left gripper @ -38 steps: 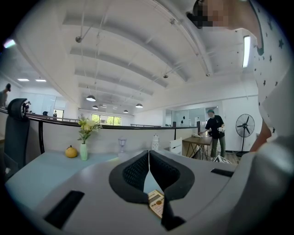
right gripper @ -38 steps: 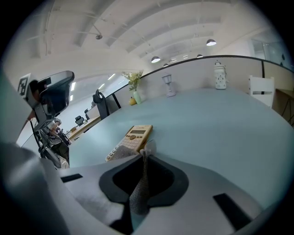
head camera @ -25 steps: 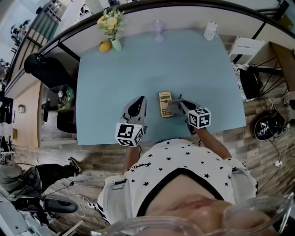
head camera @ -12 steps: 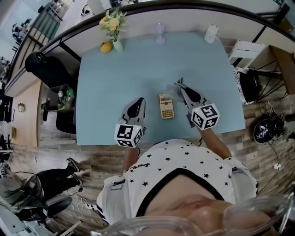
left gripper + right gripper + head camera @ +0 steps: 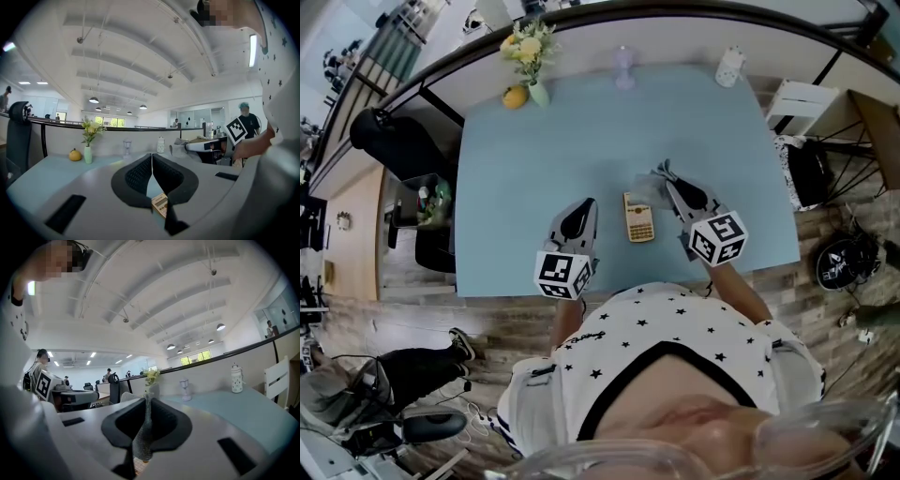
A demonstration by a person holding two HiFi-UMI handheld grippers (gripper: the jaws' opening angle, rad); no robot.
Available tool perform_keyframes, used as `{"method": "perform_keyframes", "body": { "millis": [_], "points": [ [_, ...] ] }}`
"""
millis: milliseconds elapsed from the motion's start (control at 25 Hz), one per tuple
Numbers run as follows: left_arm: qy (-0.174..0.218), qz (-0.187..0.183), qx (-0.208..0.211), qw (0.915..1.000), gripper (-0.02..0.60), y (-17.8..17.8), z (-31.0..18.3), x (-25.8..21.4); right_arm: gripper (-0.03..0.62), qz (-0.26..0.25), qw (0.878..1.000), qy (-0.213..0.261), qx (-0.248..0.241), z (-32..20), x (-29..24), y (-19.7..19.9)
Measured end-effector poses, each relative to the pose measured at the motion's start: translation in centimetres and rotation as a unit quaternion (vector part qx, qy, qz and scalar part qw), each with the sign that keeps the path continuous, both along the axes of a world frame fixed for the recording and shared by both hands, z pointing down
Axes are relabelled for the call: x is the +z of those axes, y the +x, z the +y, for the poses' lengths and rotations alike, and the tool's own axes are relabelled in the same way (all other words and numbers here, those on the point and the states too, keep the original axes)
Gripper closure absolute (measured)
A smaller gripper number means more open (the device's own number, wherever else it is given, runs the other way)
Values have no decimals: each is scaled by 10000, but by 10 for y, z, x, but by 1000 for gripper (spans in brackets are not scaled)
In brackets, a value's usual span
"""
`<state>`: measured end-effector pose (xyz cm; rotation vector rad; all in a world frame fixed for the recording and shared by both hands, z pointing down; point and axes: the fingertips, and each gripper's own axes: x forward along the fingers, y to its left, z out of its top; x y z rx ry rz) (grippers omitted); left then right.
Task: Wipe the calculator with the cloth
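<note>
Calculator (image 5: 638, 217) flat on table (image 5: 516, 169) in head view, between left gripper (image 5: 584, 204) and right gripper (image 5: 667, 175), with cloth (image 5: 649, 186) held near its far end. Left gripper view: jaws together, empty. Right gripper view: clamped on cloth. Likely between strokes; next, lower cloth onto keys, drag across.

The counter (image 5: 525, 169) lay bare across its middle and left side, leaving wide passage there. Along the far edge stood the only fixed obstacles: a flower vase (image 5: 532, 56) with a yellow fruit (image 5: 515, 96) beside it at the left corner, a clear goblet (image 5: 624, 66) midway, and a white jar (image 5: 729, 66) to the right. Near the front edge, the calculator (image 5: 638, 217) filled the narrow gap between the left claw (image 5: 588, 201) and the right claw (image 5: 664, 170), whose pinched cloth (image 5: 647, 184) hung just beyond it.
</note>
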<state>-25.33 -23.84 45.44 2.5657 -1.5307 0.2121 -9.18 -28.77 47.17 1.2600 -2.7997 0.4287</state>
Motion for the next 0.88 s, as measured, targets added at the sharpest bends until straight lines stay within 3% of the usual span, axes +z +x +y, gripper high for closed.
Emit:
{"method": "perform_keyframes", "body": {
  "millis": [880],
  "points": [
    [-47, 23, -29, 10000, 551, -1, -3, 3, 562, -125, 9999, -1, -83, 0, -6, -4]
  ]
}}
